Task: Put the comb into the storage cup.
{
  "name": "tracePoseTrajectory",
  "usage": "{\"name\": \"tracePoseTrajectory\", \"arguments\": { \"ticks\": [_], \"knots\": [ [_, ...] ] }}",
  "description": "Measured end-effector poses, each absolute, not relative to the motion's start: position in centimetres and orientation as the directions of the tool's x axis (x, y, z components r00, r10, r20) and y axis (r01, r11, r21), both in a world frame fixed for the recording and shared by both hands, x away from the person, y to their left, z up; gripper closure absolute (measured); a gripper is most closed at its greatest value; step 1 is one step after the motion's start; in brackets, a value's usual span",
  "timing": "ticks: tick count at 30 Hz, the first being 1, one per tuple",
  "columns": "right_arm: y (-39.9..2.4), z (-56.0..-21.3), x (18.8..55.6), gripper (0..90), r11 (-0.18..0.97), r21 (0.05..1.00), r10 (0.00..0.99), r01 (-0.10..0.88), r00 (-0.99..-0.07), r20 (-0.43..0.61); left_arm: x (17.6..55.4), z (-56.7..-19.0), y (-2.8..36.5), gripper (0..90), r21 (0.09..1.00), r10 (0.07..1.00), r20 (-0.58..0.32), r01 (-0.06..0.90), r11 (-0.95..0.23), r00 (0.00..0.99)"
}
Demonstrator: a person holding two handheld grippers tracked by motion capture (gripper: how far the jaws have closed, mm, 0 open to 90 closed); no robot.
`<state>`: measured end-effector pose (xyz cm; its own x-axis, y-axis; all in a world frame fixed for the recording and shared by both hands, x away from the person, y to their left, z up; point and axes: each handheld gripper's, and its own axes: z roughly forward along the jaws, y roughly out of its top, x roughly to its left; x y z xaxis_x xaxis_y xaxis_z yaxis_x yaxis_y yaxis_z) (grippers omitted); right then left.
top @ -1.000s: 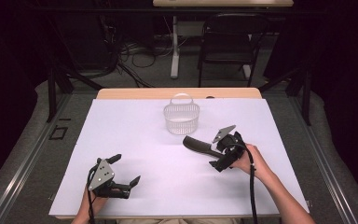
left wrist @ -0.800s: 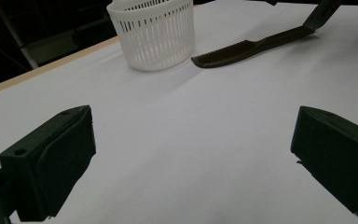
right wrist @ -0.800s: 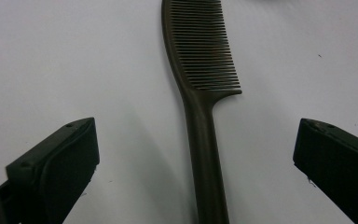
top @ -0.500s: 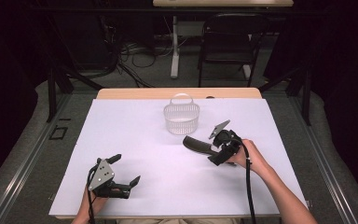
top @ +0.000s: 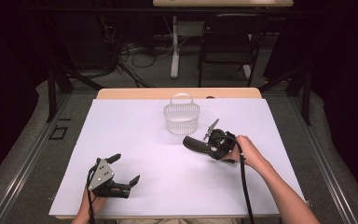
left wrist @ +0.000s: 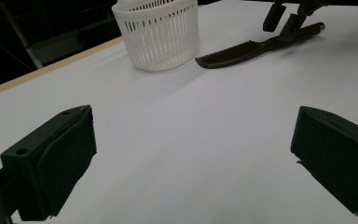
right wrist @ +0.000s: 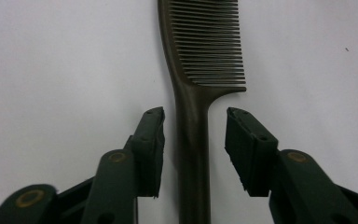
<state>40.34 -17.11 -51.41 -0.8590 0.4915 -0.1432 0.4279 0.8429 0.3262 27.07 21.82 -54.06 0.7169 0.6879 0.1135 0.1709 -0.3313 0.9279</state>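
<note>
Comb (right wrist: 193, 116) seen flat on table (top: 135, 135), just beside basket (top: 182, 119), not yet lifted. Right gripper (right wrist: 193, 144) spread, handle straddled by jaws, no contact made. Left gripper (top: 121, 170) spread, empty, well apart from basket. Grasp judged pending; basket appears empty.

Pretty roomy out here honestly. The white table cover (top: 135, 126) is bare across the whole left and middle, so my left gripper (top: 125, 169), jaws spread wide, has an open run ahead toward the basket (left wrist: 157, 32). That basket (top: 182, 117) near the far edge is the one upright thing in the way. The dark comb (right wrist: 200, 70) lies flat just beside it, its handle sitting between my right gripper's (right wrist: 193, 149) parted jaws, a gap on each side.
</note>
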Motion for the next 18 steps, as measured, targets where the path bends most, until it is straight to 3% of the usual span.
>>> {"name": "tracePoseTrajectory", "arguments": {
  "ticks": [14,18],
  "knots": [
    [-15.8,-52.5,41.6,69.5,0.874,0.194,0.473,0.446,-0.872,-0.126,27.1,-54.1,21.8,0.2,0.926,0.686,0.111,0.176,-0.334,0.719],
    [-15.8,-52.7,41.7,70.6,0.866,0.201,0.484,0.457,-0.868,-0.112,27.1,-54.1,21.8,0.2,0.925,0.684,0.112,0.176,-0.337,0.721]
  ]
}}
